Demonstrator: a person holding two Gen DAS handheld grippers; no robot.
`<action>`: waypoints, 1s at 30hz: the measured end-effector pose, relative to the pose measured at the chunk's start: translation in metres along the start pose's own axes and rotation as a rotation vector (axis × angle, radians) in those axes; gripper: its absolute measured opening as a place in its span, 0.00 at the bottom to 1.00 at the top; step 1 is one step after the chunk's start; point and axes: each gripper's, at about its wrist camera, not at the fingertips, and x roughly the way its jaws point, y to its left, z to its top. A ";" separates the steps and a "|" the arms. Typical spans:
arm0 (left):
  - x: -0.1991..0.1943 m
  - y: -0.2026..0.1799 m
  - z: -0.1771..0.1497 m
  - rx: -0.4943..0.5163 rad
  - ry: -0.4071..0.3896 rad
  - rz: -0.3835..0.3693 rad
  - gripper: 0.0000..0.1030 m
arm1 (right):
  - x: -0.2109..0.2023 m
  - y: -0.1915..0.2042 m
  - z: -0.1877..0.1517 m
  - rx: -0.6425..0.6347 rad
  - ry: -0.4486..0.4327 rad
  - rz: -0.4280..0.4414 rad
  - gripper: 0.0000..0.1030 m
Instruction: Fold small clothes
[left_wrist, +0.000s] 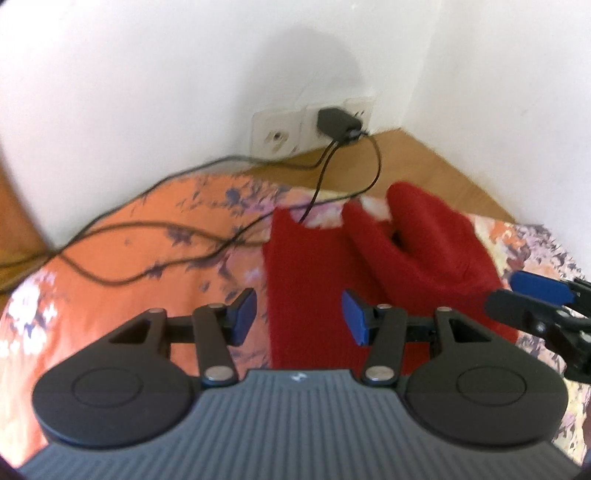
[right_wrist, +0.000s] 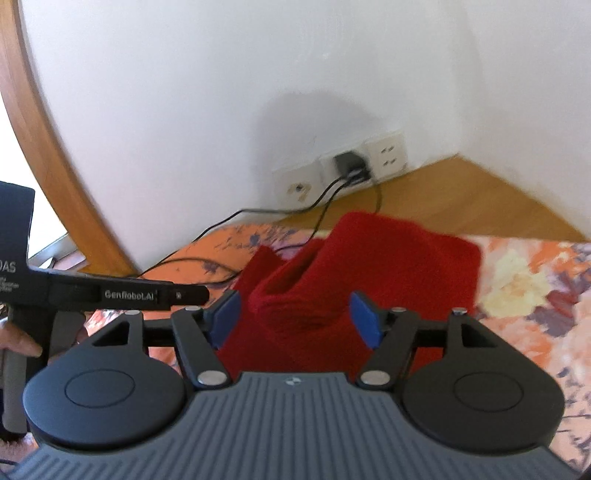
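Left wrist: both grippers' fingers (left_wrist: 245, 314) spread above red garment (left_wrist: 306, 288)

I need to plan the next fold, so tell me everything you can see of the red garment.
The red garment looks like a fuzzy knit. It lies on the floral cloth, its left part flat with a scooped neckline edge, its right part doubled over into a raised, rounded fold. A black cable runs to the neckline. Both grippers are open above its near edge; no fingers visibly grip it.

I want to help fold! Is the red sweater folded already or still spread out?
Partly folded. The red sweater has its right side doubled over into a raised hump, while its left side lies flat on the flowery cloth.
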 end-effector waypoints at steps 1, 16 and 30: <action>0.001 -0.004 0.004 0.004 -0.009 -0.012 0.52 | -0.005 -0.003 0.001 0.004 -0.011 -0.014 0.71; 0.062 -0.062 0.038 -0.024 0.062 -0.182 0.52 | -0.011 -0.089 -0.033 0.180 0.016 -0.284 0.76; 0.103 -0.080 0.027 0.014 0.123 -0.129 0.67 | 0.020 -0.118 -0.049 0.329 0.042 -0.250 0.76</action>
